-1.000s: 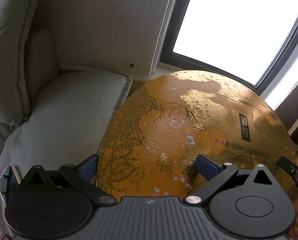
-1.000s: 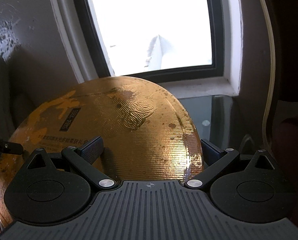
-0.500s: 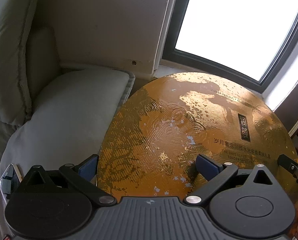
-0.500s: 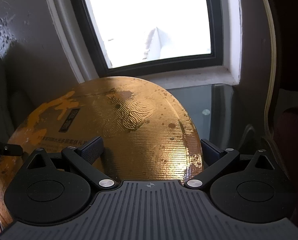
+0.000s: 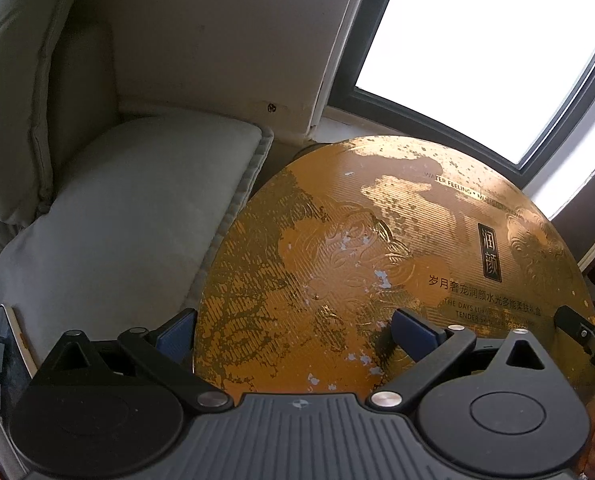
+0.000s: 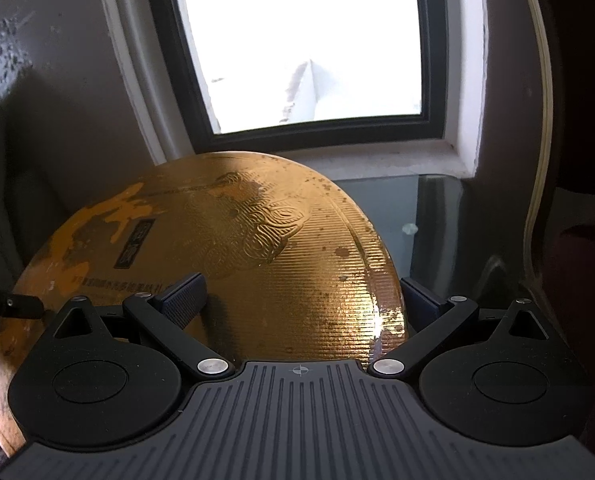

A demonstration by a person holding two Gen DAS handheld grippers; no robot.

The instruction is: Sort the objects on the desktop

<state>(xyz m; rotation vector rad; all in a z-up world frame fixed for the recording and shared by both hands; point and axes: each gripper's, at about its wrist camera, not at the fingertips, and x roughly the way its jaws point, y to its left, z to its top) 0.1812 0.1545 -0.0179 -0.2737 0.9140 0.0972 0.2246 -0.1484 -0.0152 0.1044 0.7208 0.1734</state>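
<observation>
Holding a round gold box lid between them, both grippers work on the same item. The left gripper has one blue pad on the lid's top face and the other at its left edge, so its fingers straddle the rim; whether they press on it firmly cannot be told. The right gripper stands likewise on the opposite rim, one pad over the gold face and one outside the right edge. Neither pair of fingers is brought together; both are spread to about the width of the rim section between them.

The lid is tilted, its far edge toward the window. It sits over a glass tabletop, beside a grey cushion. Whether it rests on the glass, covers a box below, or hangs free is hidden by the lid itself.

Progress: only this one item is in hand. No other desktop objects and no sorted group are visible, so how much of the sorting is complete cannot be judged. The scene fits either lifting the lid away or setting it in place.

A phone lies at the cushion's near left edge.
</observation>
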